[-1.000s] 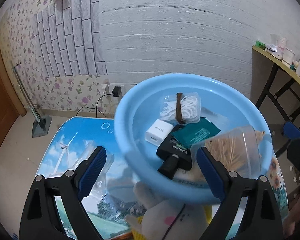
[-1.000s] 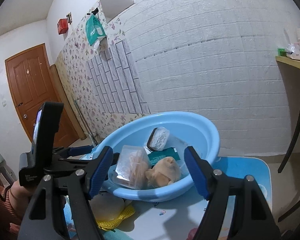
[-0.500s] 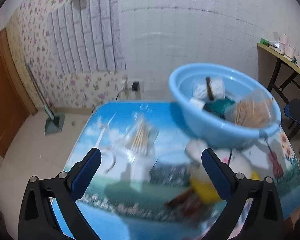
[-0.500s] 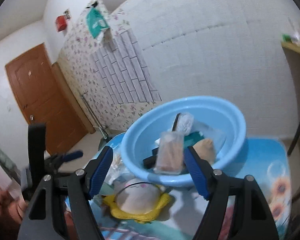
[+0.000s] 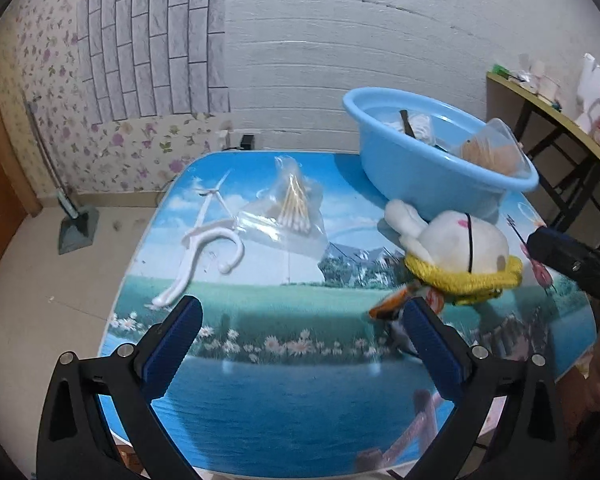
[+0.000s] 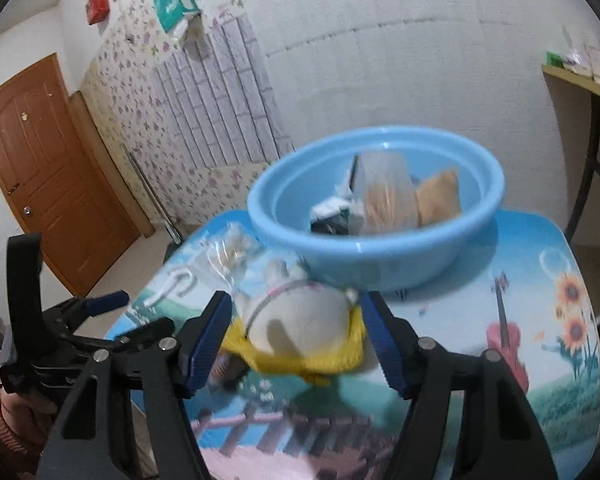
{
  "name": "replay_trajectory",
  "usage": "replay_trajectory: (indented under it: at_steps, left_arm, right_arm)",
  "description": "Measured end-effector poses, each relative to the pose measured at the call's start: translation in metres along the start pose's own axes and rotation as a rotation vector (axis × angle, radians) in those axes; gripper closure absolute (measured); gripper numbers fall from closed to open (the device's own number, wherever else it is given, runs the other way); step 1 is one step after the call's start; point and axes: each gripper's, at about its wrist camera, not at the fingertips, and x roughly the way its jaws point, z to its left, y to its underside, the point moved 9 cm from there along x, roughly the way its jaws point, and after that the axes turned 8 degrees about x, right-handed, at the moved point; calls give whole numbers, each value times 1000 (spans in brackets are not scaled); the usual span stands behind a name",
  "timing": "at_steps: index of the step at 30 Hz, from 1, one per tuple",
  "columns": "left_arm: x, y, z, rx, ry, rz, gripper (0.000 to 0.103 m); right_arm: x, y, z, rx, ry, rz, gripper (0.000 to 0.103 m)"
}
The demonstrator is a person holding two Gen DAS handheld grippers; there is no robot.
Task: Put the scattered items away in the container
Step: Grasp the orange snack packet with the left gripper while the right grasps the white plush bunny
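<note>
A blue basin [image 5: 420, 176] stands at the table's far right with a bag of sticks, a tan soft item and other things inside. In front of it lies a white plush toy with a yellow knitted band [image 5: 456, 248]. A clear bag of cotton swabs [image 5: 292, 208] and a white plastic hook [image 5: 204, 248] lie mid-left. My left gripper [image 5: 300, 320] hangs open and empty over the near table edge. My right gripper [image 6: 296, 312] has the plush toy [image 6: 300, 320] between its fingers. Its jaws are closing, and the pads stand just off the toy's sides.
The table top [image 5: 284, 380] bears a blue landscape print. An orange item [image 5: 388, 308] pokes out beside the plush toy. A side table with clutter [image 5: 548, 100] stands to the right, a long-handled floor tool [image 5: 76, 228] by the wall and a wooden door [image 6: 40, 168] to the left.
My left gripper has pulled back from over the basin to the near left, open wider and empty. My right gripper has dropped towards the plush toy and its jaws have narrowed around it.
</note>
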Motion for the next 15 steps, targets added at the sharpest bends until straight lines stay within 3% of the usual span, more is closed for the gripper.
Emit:
replay_trajectory:
  at_steps: [10,15]
  left_arm:
    - [12,15,-18,-1,103,29,2]
    - [12,12,-43,53,164,18,2]
  right_arm:
    - [6,32,-9,-6,71,77,36]
    - [3,34,-7,-7,68,64,36]
